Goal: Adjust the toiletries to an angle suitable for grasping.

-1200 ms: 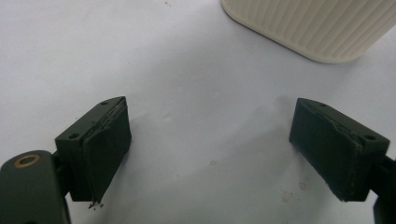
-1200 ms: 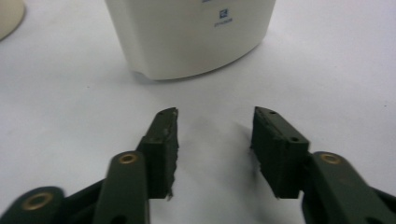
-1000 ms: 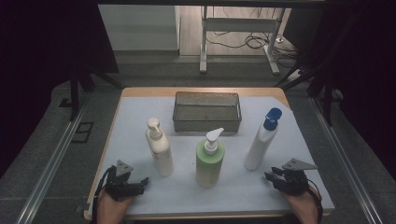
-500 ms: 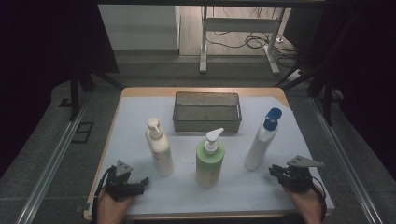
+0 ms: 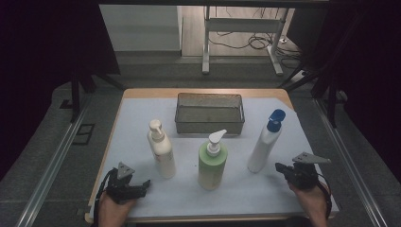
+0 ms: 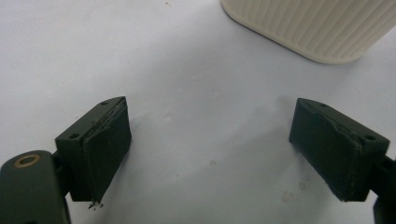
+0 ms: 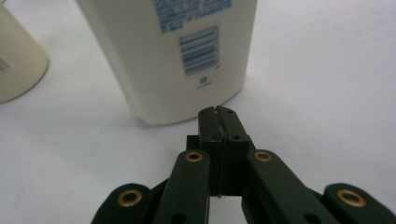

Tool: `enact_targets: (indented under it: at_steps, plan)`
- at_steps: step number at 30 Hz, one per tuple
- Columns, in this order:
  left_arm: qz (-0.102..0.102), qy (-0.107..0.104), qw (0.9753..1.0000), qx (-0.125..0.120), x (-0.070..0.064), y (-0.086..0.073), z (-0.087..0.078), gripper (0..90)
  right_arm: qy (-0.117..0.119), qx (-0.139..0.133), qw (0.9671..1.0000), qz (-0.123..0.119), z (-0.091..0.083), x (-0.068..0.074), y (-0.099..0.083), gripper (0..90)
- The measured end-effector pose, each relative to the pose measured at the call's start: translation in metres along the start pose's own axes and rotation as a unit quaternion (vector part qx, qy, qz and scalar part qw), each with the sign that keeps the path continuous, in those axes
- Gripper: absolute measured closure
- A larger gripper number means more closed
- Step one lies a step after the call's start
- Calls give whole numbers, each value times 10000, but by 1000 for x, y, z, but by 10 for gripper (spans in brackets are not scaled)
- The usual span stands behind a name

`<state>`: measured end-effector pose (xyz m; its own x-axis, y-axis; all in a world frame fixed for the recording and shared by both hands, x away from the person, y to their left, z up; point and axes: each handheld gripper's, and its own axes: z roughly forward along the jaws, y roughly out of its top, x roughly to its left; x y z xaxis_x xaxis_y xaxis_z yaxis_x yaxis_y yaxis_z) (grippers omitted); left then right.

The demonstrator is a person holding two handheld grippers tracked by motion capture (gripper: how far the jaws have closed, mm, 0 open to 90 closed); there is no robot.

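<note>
near the left edge, left gripper [image 5: 142, 185] low on the white table cover [image 5: 142, 118], jaws spread wide and bare, nothing between them in the left gripper view [image 6: 210, 149]. just ahead and slightly right of it, cream pump bottle [image 5: 161, 150], tall and slim, upright, pale pump head on top; ribbed cream base [image 6: 322, 28] seen close beyond the spread jaws, apart from them. in the middle, green pump bottle [image 5: 212, 161], rounder and squat, white pump nozzle, upright, between the two grippers and touched by neither. behind it, toward the far edge, dark mesh basket [image 5: 210, 113], rectangular, lying well apart from both grippers. further right, white bottle with blue cap [image 5: 265, 142], upright, tapered, cap flipped up; in the right gripper view a blue printed label and barcode on its front [image 7: 187, 56]. just right of that bottle's base, right gripper [image 5: 280, 167], jaws clenched together on nothing, tips [image 7: 218, 111] pointing at the bottle's foot, very near it but not clearly touching. counted: three bottles, one basket, two grippers. all three bottles standing in a loose row across the cover's near half.
</note>
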<state>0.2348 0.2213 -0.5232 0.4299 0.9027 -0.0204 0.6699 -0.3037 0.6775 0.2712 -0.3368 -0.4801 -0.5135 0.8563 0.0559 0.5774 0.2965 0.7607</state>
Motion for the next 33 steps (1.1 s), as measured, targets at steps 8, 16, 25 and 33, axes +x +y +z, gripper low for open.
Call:
enact_targets:
  at_steps: [8,16,25,33]
  plan:
    - [-5,5,10000,-5,0,0,0,126,8,-49,9998,201,9,-13,12,870]
    - [-6,6,10000,-5,0,0,0,125,-2,-80,9994,328,21,-18,22,880]
    - [-8,8,10000,-6,0,0,0,125,16,-70,9996,260,30,-17,27,883]
    - [-9,8,10000,-5,0,0,0,125,0,193,9995,249,33,-23,27,752]
